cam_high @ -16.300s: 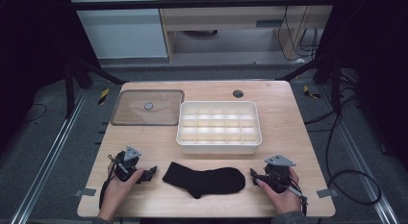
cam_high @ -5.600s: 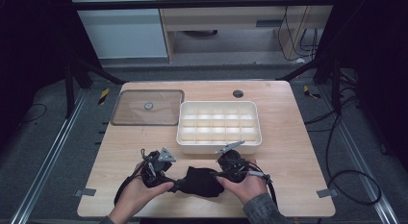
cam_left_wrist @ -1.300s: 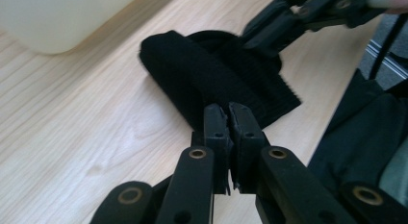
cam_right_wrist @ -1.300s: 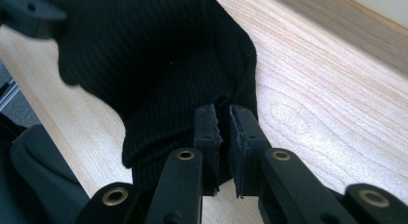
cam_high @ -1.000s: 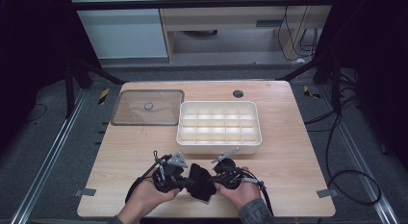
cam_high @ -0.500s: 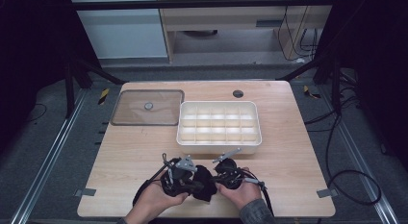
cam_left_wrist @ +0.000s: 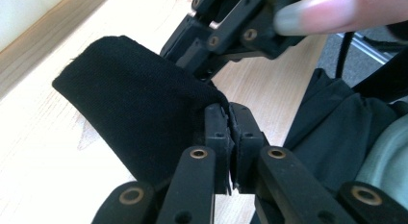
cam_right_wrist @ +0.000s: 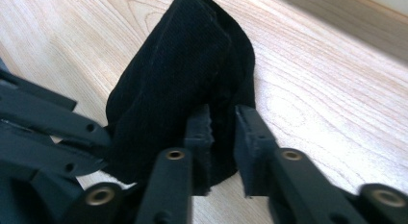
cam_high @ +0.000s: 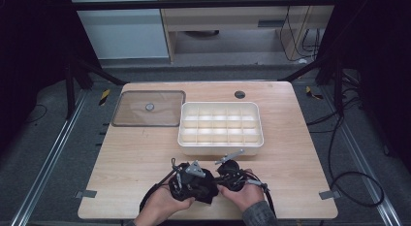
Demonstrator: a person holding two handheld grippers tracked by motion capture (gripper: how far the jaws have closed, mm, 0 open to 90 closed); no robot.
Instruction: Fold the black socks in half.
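Sock: one, black, bunched in a folded lump at the near middle of the table (cam_high: 126, 163), between the two hands (cam_high: 206, 187). In the left gripper view it rises as a folded flap off the wood (cam_left_wrist: 130, 104); in the right gripper view it stands as a peaked fold (cam_right_wrist: 187, 75).
Left gripper: one, at the sock's left side in the high view (cam_high: 186, 180). Jaws pressed together, pinching an edge of the sock's cloth between the pads (cam_left_wrist: 230, 137).
Right gripper: one, at the sock's right side in the high view (cam_high: 228, 175). Jaws a little apart and just been opening; the sock's fold lies in the gap, one pad against the cloth, the other standing clear of it (cam_right_wrist: 223, 137).
Hands: two, coming in from the near edge, left hand (cam_high: 162, 204) and right hand (cam_high: 245, 197), close together with the sock between them.
Tray: one, white, split into small compartments (three rows of five, as far as I can count), just beyond the grippers (cam_high: 220, 147).
Lid: one, clear with a dark rim and a small knob, lying flat to the tray's left, just beside it (cam_high: 131, 117).
Table hole: one, small, dark and round, near the far edge beyond the tray (cam_high: 239, 94).
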